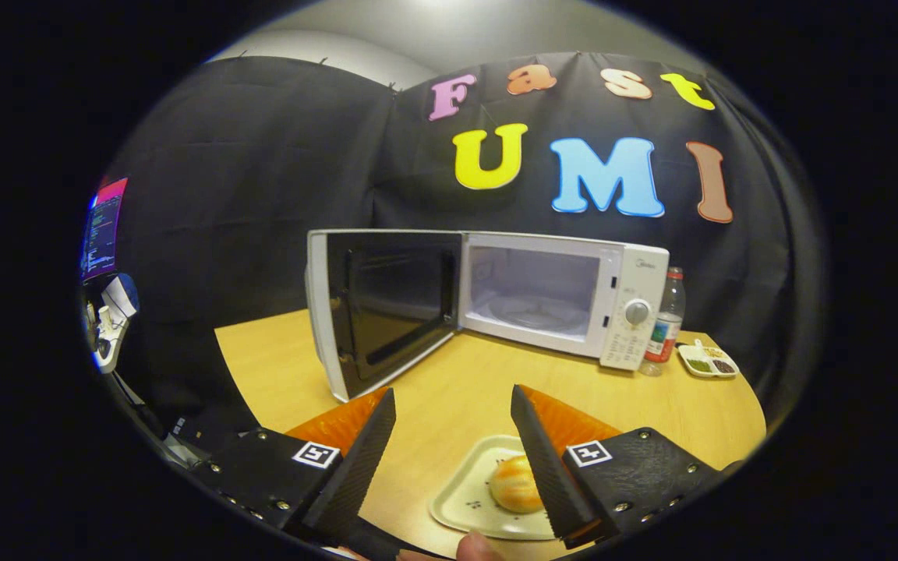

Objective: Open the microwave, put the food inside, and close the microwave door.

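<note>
A white microwave stands at the back of the wooden table. Its door is swung wide open to the left, and the white cavity with a glass turntable shows inside. Close in, a pale square tray holds an orange-yellow bun. My gripper is open, raised above the table, its black fingers spread wide. The tray and bun lie low between the fingers, nearer the right one, which covers the bun's right side. Nothing is held.
A plastic bottle with a red cap stands right of the microwave, and a small white dish with dark and green portions lies beside it. A fingertip shows below the tray. A monitor glows off the table's left side.
</note>
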A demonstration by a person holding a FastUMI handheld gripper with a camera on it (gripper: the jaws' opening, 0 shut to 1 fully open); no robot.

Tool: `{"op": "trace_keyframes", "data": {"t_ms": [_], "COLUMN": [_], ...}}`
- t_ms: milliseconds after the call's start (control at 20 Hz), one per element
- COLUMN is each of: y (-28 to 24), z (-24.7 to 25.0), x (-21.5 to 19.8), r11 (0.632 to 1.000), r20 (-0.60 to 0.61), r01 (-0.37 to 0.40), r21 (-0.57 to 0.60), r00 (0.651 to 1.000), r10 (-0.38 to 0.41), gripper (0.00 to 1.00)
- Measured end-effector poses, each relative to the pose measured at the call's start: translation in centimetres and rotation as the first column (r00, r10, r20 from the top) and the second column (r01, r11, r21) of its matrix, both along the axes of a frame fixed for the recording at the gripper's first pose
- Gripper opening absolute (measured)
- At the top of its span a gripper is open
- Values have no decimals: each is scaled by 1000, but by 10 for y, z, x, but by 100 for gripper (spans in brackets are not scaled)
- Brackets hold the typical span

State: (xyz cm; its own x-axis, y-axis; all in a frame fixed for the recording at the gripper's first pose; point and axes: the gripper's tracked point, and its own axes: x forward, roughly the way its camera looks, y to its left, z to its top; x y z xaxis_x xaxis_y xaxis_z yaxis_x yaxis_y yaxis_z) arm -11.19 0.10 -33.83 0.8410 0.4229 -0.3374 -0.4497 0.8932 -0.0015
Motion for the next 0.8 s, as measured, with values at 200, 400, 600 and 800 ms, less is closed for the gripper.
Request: {"op": "trace_keyframes", "data": {"t_ms": [200,400,600,800], "y": [-35,-51,-41,-47], "z": [-22,-35,-53,-73], "x": [2,4,2,4], "r11": [997,996,999,999], "r20": [-57,-56,-70,-127], "r01": [56,83,33,38], "r21": [44,37,-1,-36], "r00": [997,995,997,991], "r10": [-53,-81,-33,-42], "gripper": [93,95,95,95]}}
